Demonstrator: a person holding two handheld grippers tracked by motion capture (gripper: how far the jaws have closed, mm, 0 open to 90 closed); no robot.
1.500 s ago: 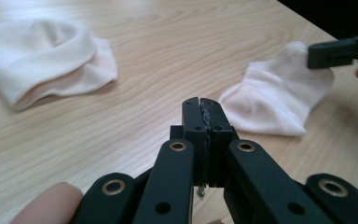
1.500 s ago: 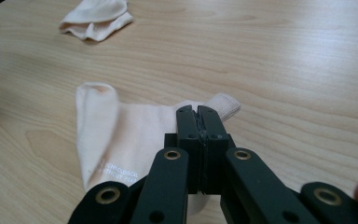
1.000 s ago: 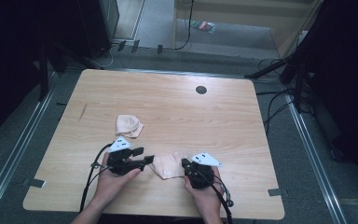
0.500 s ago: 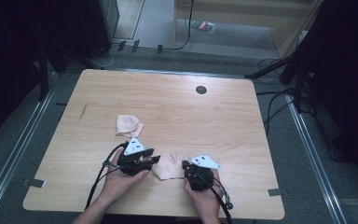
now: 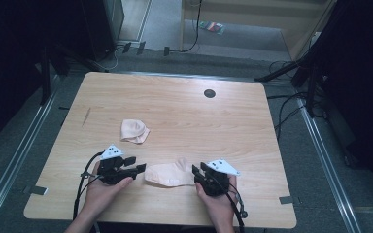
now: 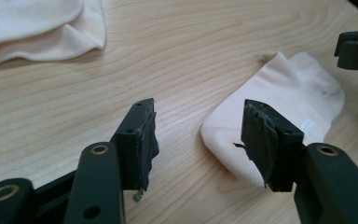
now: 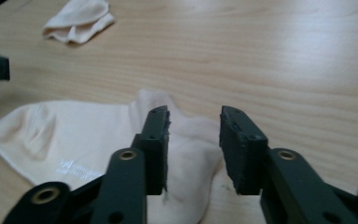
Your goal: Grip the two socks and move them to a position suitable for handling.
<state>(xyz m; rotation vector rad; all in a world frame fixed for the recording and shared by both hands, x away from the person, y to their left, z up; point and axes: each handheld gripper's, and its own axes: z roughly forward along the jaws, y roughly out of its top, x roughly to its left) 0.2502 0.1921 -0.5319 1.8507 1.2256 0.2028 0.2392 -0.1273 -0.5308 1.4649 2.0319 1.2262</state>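
Right gripper (image 7: 194, 154) over sock (image 7: 74, 140); print seemingly illegible.

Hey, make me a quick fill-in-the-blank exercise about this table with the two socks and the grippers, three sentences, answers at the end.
1. The number of pale socks on the wooden table is ____.
2. The flat sock lies ____ the left gripper and the right gripper.
3. The jaws of both grippers stand ____, gripping nothing.

Missing words: two; between; open

sock (image 5: 167, 174): soft matt cream cloth in front of you
table (image 5: 184, 116): smooth light wood with a faint sheen
your left gripper (image 6: 198, 135): matt black plastic, with rough frayed pads (image 6: 148, 140)
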